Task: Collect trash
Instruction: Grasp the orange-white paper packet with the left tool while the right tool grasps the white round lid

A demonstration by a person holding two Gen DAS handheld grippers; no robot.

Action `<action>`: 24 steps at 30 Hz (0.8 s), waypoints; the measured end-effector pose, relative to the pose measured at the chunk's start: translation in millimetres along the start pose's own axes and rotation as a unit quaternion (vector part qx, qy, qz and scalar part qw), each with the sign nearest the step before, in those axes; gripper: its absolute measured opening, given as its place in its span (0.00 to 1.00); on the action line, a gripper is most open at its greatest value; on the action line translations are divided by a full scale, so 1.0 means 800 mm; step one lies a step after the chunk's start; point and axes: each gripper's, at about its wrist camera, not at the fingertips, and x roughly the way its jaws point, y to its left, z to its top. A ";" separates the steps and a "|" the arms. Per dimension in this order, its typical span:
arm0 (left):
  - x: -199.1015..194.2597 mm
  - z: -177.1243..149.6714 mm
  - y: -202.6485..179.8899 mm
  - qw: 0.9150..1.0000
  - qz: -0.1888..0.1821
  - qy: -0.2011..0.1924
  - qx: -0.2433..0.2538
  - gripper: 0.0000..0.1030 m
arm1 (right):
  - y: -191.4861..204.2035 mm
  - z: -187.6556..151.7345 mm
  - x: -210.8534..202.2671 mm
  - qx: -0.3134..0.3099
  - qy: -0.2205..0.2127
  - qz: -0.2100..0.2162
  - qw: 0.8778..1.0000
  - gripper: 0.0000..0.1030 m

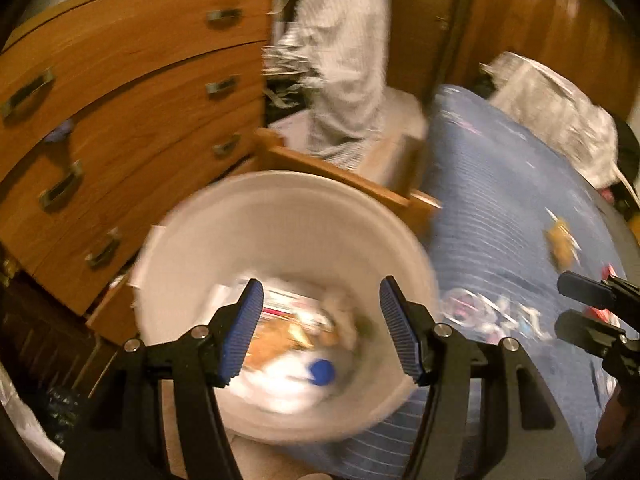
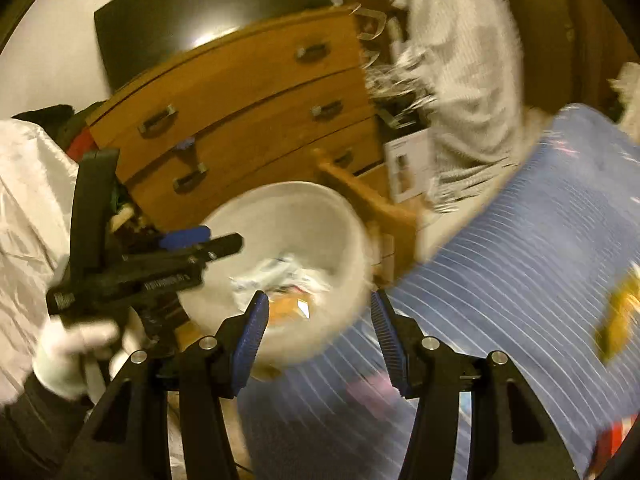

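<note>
Both grippers' jaws spread empty over a white bin (image 1: 256, 216). At three o'clock, a light, crinkly orange wrapper (image 1: 560, 240) on the blue bedspread (image 1: 500, 184); pinch an edge.

A bin (image 1: 280, 216) stands on the floor, trash (image 1: 288, 344) inside it. Behind the bin is a dresser (image 1: 120, 92); right of the bin lies a bed (image 1: 512, 200) with a wrapper (image 1: 560, 240) on it.

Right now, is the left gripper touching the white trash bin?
Apart. In the right wrist view the left gripper hangs over the white trash bin, jaws open and empty, with bare inner wall showing beyond its tips; motion blur leaves the gap rough.
</note>
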 end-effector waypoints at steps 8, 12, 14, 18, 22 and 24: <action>0.008 -0.034 -0.142 0.994 -0.081 0.020 0.069 0.56 | -0.186 -0.109 -0.105 0.069 -0.014 -0.164 0.984 0.53; 0.011 -0.049 -0.192 0.989 -0.112 0.032 0.091 0.56 | -0.268 -0.163 -0.125 0.095 0.037 -0.203 0.974 0.53; 0.010 -0.058 -0.217 0.986 -0.122 0.037 0.105 0.57 | -0.285 -0.195 -0.149 0.088 0.042 -0.201 0.975 0.54; 0.009 -0.071 -0.259 0.980 -0.138 0.043 0.136 0.62 | -0.288 -0.244 -0.204 0.085 0.058 -0.185 0.977 0.56; 0.006 -0.084 -0.317 0.969 -0.158 0.045 0.182 0.65 | -0.298 -0.321 -0.249 0.082 0.096 -0.198 0.972 0.58; 0.005 -0.092 -0.348 0.961 -0.171 0.043 0.212 0.67 | -0.306 -0.355 -0.279 0.099 0.091 -0.204 0.970 0.58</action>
